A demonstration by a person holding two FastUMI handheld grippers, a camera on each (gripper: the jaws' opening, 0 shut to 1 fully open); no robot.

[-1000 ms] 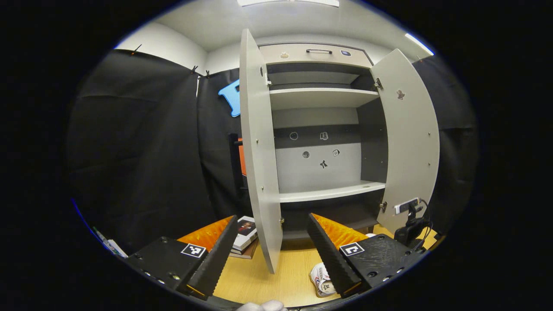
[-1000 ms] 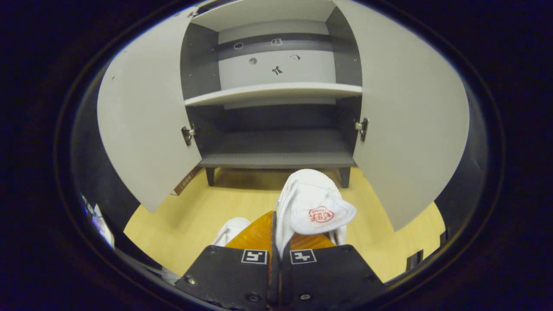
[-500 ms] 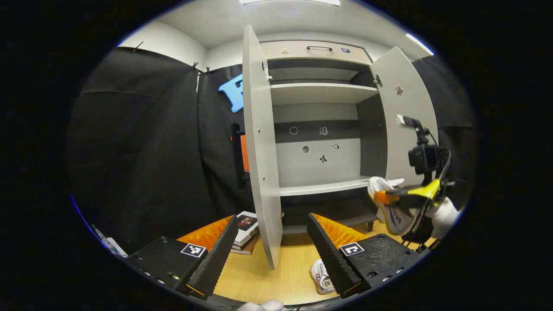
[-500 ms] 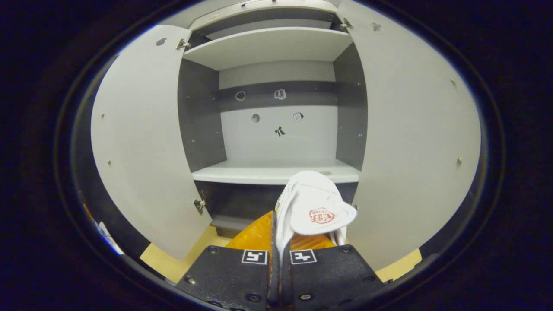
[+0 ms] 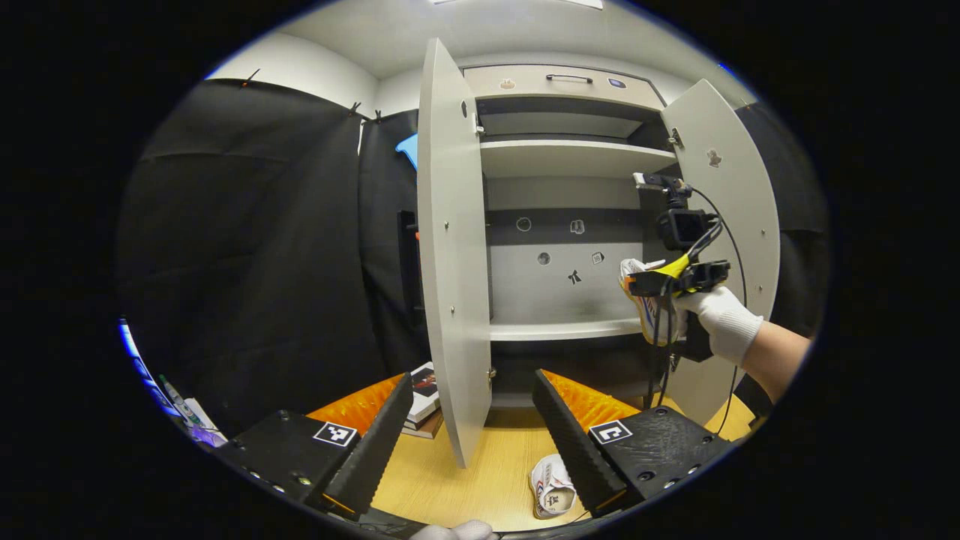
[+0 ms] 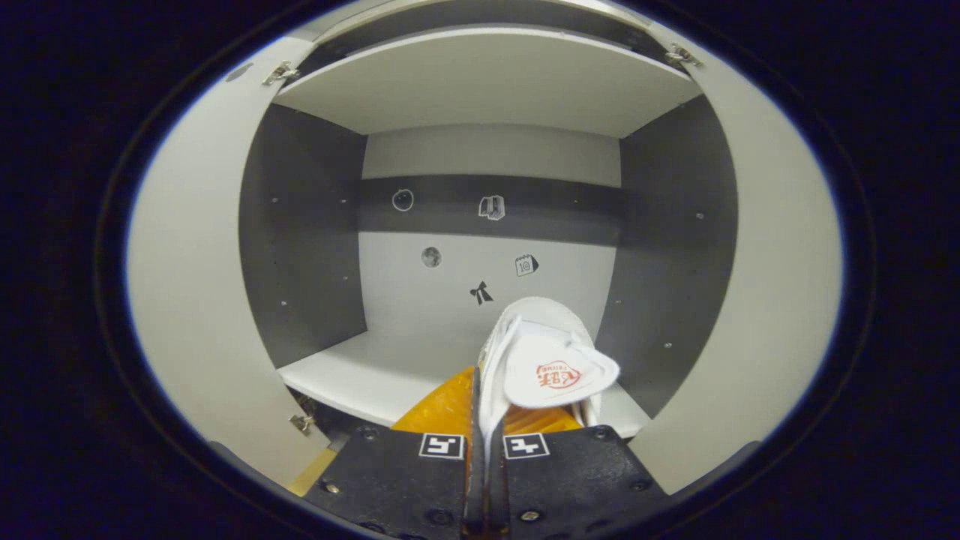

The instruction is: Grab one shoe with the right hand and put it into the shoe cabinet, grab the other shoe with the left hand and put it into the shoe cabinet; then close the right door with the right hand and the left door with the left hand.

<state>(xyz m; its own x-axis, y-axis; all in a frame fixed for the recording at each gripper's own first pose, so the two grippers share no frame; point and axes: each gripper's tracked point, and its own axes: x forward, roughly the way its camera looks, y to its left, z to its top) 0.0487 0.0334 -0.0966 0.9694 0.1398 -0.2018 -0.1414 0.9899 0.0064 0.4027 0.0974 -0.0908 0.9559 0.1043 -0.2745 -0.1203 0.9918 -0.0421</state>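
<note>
Our right hand-held gripper (image 6: 481,420) is clenched on one shoe (image 6: 544,360) above the cabinet's middle shelf (image 6: 375,375). We should set it deep, toward the shelf's back edge. Our left hand-held gripper (image 5: 472,442) waits released.

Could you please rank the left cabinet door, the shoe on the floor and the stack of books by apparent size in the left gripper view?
1. left cabinet door
2. shoe on the floor; stack of books looks similar, partly hidden, unranked.

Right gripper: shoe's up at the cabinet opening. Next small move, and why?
Probably ease the right gripper forward and down, setting the shoe on the middle shelf, then open. It is shut on the shoe, held just above the shelf's front edge. Both doors stand open, and the shelf ahead looks bare. The other shoe lies on the floor by the open left gripper.
</note>
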